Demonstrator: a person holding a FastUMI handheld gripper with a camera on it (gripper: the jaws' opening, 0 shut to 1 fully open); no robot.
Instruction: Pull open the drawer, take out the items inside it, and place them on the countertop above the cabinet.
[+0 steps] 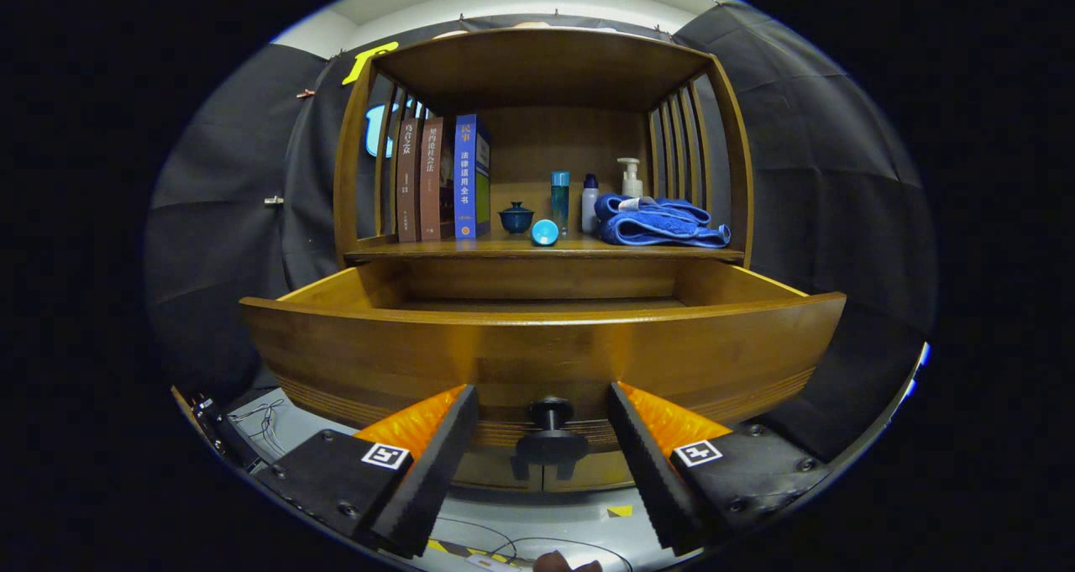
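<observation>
Wooden cabinet (537, 76): drawer (542, 349) open (floor hidden by its front), gripper (543, 408) spread around knob (550, 411).

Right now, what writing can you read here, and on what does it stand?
"民事 法律适用全书": spine of the blue book.
Two brown books: spine titles too blurred.
Bottles: print too small.
The gripper, open astride the drawer knob, bears coded squares, no words.
</observation>
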